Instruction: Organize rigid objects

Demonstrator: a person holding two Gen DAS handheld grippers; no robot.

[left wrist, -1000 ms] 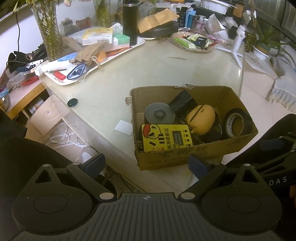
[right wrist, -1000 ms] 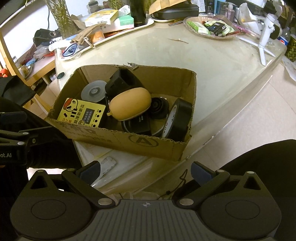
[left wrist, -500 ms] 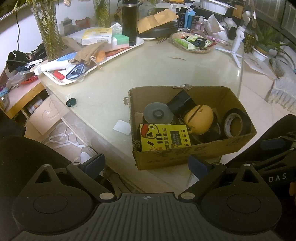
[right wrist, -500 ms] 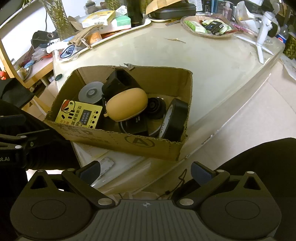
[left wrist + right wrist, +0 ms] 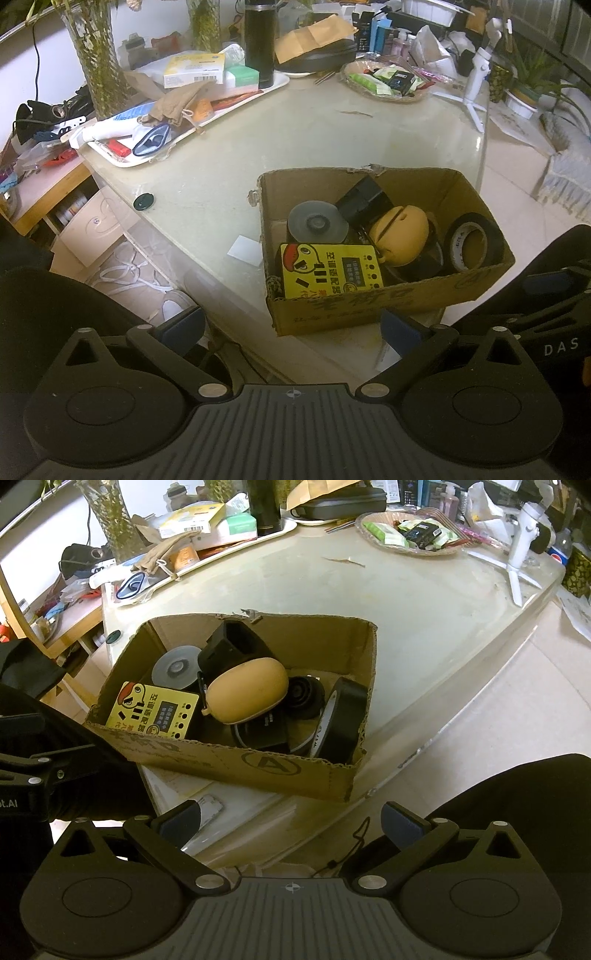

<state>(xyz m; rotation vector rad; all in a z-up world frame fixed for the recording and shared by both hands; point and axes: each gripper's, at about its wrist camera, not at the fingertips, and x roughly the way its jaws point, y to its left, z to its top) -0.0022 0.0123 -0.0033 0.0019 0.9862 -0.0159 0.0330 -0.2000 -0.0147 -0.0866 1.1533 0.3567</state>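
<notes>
A cardboard box (image 5: 424, 181) (image 5: 266, 766) sits at the near corner of the pale table. It holds a yellow card with a chick picture (image 5: 328, 271) (image 5: 155, 710), a grey disc (image 5: 317, 221) (image 5: 177, 668), a tan oval case (image 5: 402, 236) (image 5: 247, 690), a black block (image 5: 365, 199) (image 5: 234, 646) and a roll of black tape (image 5: 472, 240) (image 5: 341, 720). My left gripper (image 5: 291, 330) is open and empty, below the box's near wall. My right gripper (image 5: 291, 821) is open and empty, below the box's near right corner.
A white tray (image 5: 280, 83) of boxes, a pouch and small items lies at the table's back left, with a black flask (image 5: 258, 40) on it. A wicker dish (image 5: 384, 79) of packets and a white tripod (image 5: 476, 85) stand at the back right. A small black cap (image 5: 144, 201) lies left of the box.
Both views have shifted slightly; the box sits a little lower and further left in the right wrist view. Both grippers stay open.
</notes>
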